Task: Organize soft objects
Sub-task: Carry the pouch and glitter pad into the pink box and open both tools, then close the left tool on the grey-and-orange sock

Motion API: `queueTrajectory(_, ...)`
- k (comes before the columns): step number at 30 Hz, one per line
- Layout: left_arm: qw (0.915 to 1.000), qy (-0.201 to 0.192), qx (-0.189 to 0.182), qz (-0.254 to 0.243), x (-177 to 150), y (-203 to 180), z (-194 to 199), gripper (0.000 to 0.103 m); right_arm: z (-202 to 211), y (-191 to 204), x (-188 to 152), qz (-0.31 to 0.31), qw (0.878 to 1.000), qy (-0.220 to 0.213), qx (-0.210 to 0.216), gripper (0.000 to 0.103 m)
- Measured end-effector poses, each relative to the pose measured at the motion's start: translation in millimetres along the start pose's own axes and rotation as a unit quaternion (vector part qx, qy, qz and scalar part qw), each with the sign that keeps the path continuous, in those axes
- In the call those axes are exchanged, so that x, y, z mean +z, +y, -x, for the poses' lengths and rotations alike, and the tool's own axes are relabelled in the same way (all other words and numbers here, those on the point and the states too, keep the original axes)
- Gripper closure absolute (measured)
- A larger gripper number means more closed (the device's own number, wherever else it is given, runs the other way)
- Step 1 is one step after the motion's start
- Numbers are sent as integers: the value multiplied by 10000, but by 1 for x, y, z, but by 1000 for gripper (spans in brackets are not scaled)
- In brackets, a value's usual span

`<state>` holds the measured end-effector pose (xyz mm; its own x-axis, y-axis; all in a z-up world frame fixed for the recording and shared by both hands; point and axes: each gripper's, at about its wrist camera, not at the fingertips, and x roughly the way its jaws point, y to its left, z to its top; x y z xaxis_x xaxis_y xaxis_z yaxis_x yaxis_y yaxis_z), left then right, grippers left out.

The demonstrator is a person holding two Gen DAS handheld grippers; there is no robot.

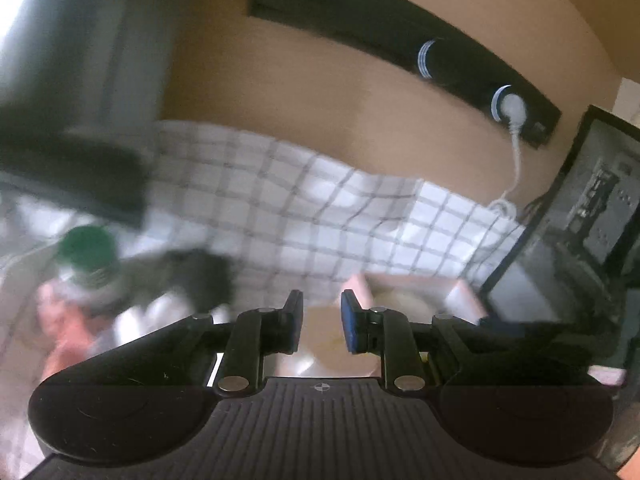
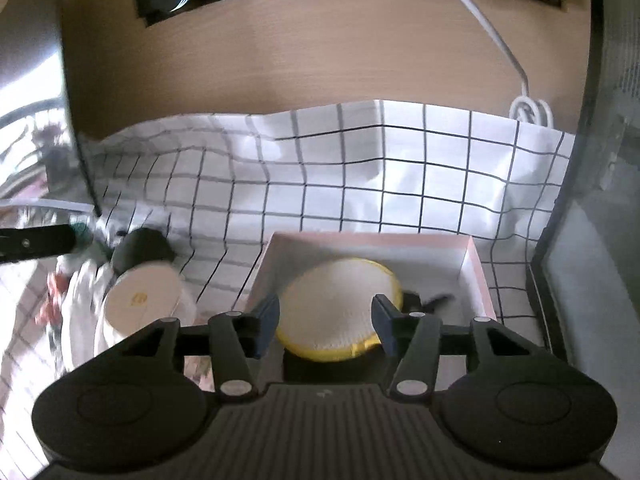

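Note:
A round yellow-rimmed soft pad (image 2: 340,312) lies in a pink-edged white box (image 2: 476,268) on the checked cloth (image 2: 360,184). My right gripper (image 2: 326,320) is open, with its fingers on either side of the pad, just above it. My left gripper (image 1: 320,320) is open and empty; the view is blurred, and a pale round shape (image 1: 324,344) shows beyond its fingers. A black soft object (image 2: 140,248) and a white roll with a tan end (image 2: 140,300) lie left of the box.
A green-capped bottle (image 1: 86,256) stands at the left among blurred items. A wooden wall with a black socket strip (image 1: 400,40) and white cable (image 2: 520,108) is behind. A dark monitor (image 1: 592,200) stands at the right.

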<state>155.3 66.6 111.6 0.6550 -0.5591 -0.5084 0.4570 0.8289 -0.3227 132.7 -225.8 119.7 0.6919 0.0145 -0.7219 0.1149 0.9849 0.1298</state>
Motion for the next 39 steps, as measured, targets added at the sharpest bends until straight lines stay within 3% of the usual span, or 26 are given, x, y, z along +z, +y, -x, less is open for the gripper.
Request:
queueTrajectory(5,9973,-4,593,442,-33,62,39,80,31,31,-32,545,9982,-225,-116,39)
queueTrajectory(9,9847,173,1425,985,-55,118,59,80,45,58,-50,829,9961,-282,-54,34)
queueTrajectory(13,9734,241,1866,1304,-67,155,73,80,47,91,-63,1143,9932,-143,143,32)
queueTrajectory(18,9806,369,1547,1144,-64,167,69,80,37,127,-70,1382,9892,188,460,32)
queueTrajectory(21,9813,485,868,1650,-59,176,54,80,37,143,-75,1482,9872,233,534,32)
queueTrajectory(24,9753,537,607,2056,-54,179,35,80,41,154,-81,1605,9850,253,583,32)
queueTrajectory(29,9677,828,817,2236,-46,176,-5,80,43,153,-86,1604,9854,341,447,32)
queueTrajectory(35,9604,882,1202,2356,-39,177,-36,80,37,141,-90,1407,9881,515,346,32)
queueTrajectory(39,9617,886,1182,2311,-31,173,-48,79,36,134,-93,1290,9895,575,322,32)
